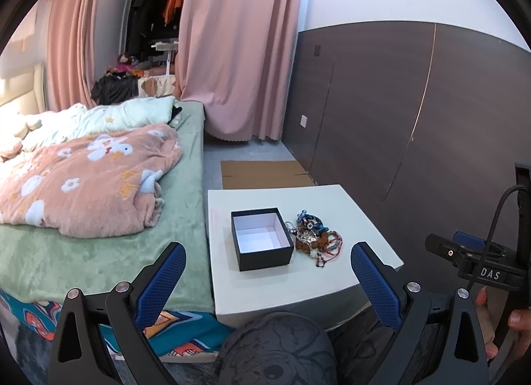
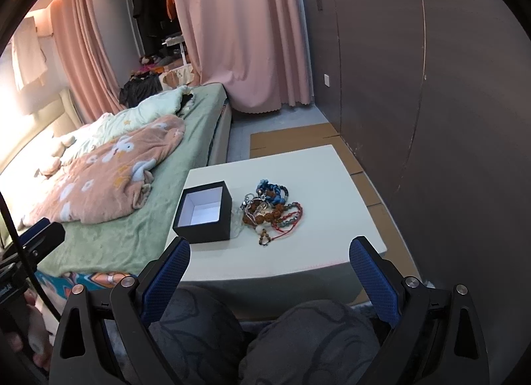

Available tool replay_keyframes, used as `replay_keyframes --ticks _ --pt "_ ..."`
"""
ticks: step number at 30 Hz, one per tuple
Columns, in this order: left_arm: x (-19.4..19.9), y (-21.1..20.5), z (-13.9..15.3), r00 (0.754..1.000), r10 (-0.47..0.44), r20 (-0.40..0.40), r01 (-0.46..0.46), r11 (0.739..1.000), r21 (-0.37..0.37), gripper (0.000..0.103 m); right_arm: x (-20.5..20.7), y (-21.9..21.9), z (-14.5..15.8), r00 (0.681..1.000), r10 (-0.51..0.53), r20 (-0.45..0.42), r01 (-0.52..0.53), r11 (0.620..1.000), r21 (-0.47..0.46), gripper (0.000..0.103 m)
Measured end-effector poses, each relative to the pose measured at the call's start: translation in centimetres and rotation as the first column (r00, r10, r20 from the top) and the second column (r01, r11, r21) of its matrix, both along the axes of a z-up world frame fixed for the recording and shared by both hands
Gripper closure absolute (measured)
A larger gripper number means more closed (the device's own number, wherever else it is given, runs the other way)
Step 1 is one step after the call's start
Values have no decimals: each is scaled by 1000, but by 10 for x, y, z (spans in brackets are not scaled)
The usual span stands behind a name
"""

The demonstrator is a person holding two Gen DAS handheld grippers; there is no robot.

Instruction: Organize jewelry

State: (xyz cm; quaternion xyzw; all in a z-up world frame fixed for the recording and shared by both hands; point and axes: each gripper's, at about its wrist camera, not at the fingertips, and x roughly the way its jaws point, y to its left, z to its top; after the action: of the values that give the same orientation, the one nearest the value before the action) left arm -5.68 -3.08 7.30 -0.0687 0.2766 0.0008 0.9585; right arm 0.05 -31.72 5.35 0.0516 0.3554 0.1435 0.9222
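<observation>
Both the left tongs [image 1: 268, 272] and right tongs [image 2: 269, 267] hang wide and empty short of the bench's [image 2: 298, 166] near edge. The tangled bracelet heap [image 2: 270, 211] touches the open black box [image 2: 203, 216] mid-bench; it looks light, limp and snag-prone, so pinch one outer strand
</observation>
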Motion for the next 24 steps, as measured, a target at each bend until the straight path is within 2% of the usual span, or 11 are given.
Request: replay_keyframes --ticks 8,19,24 --pt "24 -5 -6 1000 -14 -4 14 1000 -2 3 24 -8 -11 999 -8 -36 9 999 32 6" --pt "83 -17 -43 993 -60 -99 57 998 -33 4 72 -28 -39 993 -66 -101 74 994 77 6" --pt "112 -28 -64 984 -99 -145 89 993 -73 16 97 -35 -59 986 -83 -147 98 990 99 6"
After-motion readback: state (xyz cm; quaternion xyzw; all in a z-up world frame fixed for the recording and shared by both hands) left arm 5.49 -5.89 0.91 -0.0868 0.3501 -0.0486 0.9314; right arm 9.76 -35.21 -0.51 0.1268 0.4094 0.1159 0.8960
